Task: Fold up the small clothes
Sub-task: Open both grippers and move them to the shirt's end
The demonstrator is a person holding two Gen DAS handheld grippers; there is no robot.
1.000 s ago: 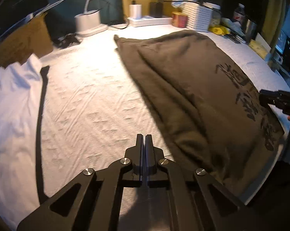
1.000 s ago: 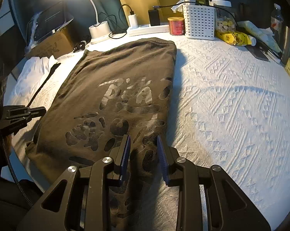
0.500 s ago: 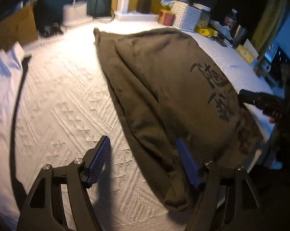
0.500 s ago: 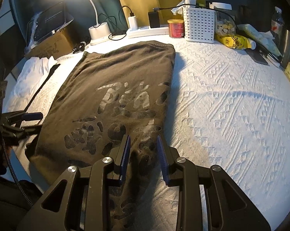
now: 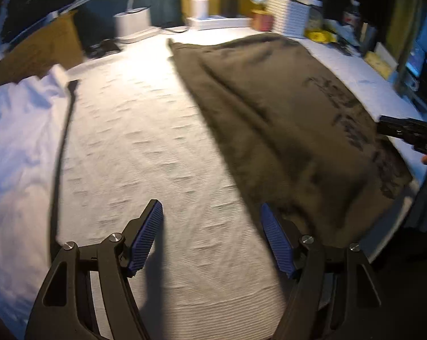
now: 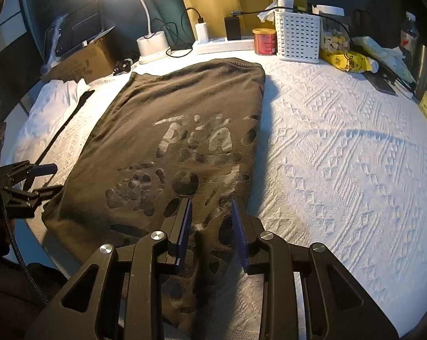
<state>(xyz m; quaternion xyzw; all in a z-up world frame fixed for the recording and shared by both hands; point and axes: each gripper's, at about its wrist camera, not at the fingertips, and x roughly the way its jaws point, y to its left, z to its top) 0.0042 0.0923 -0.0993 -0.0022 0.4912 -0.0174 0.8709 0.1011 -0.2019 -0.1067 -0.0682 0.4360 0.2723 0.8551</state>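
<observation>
A dark brown garment (image 6: 171, 119) with a glossy print lies flat on the white bedspread (image 6: 341, 170), folded lengthwise. My right gripper (image 6: 212, 202) hovers over its near end, jaws partly apart, with no cloth pinched between them. In the left wrist view the same garment (image 5: 270, 107) runs along the right side. My left gripper (image 5: 210, 208) stands open over bare bedspread, its right finger (image 5: 273, 232) at the garment's near left edge. Each gripper shows in the other's view: the left gripper (image 6: 35, 181) at the garment's left corner, the right gripper (image 5: 406, 133) at the far right.
A white garment (image 5: 18, 130) and a black strap (image 5: 61, 147) lie to the left. Along the back stand a cardboard box (image 6: 80, 62), a lamp base (image 6: 152, 46), a power strip (image 6: 222, 45), a red tin (image 6: 264, 41) and a white basket (image 6: 297, 36). The bed's edge runs near the grippers.
My left gripper went from shut to wide open, then shifted left, so the garment's edge no longer lies between its fingers. The right gripper has kept still.
</observation>
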